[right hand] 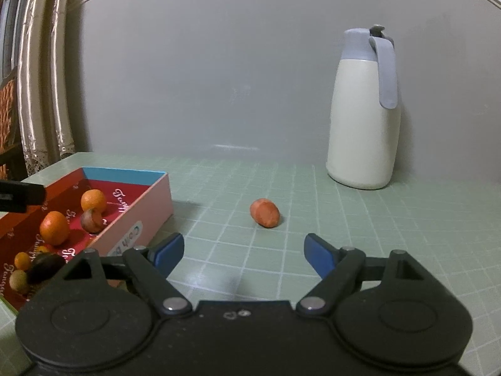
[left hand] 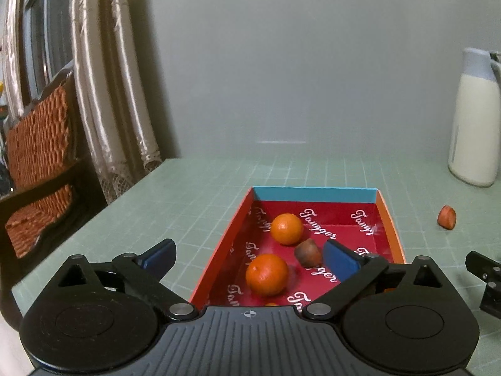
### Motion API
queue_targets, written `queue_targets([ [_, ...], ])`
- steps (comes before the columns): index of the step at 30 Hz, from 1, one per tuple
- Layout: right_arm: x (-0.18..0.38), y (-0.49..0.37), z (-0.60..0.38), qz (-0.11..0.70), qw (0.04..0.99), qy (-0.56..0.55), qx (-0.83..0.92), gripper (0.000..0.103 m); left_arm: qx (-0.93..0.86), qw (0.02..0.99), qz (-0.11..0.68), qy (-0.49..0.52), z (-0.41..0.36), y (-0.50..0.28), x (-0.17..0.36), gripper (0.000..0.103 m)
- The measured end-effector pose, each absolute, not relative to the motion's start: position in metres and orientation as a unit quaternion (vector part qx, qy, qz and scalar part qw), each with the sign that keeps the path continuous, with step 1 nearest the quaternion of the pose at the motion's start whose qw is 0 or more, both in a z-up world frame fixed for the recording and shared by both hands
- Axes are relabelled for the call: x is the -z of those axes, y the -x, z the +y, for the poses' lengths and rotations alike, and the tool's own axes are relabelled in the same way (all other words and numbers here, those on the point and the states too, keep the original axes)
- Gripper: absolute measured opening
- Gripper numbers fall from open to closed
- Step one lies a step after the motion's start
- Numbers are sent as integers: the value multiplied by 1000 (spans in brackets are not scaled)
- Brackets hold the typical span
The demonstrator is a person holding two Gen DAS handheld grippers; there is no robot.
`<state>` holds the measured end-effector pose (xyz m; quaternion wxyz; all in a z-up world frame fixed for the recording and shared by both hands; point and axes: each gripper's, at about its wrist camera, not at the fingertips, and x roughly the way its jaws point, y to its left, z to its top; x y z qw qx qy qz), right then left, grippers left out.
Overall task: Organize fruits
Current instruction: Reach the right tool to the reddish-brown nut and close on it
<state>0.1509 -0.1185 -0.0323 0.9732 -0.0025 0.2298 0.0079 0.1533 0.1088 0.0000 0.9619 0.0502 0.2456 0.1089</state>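
A: How is the left hand-held gripper set?

B: It is held above the red box, its blue pads spread wide with nothing pressed between them. One pad is seen over the green surface outside the box's left wall, the other over the box floor.

A: What is seen in the box?

B: Two oranges are seen from the left wrist, one nearer and one farther, with a brownish fruit just beside them, close to the right pad. Smaller pieces at the box's near end are shown only in the right wrist view and cannot be told apart clearly.

A: And the right hand-held gripper?

B: It is also spread apart and empty, held over bare surface to the right of the box.

A: Is any fruit left outside?

B: An orange-red piece is seen lying alone on the surface, between the box and the white jug, ahead of the right pads and apart from them. The jug is stood at the far edge of the surface, against the grey wall.
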Motion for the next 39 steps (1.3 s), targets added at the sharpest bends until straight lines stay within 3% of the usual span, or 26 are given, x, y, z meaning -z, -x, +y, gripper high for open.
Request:
queue_targets([
  [16,41,-185,-140,265,964,-26,6,83,-112,968,218,-51,114,-134,21,103],
  [39,56,-264,-139,310,951,-9,9,70,-174,961,212,-27,140,-131,21,103],
])
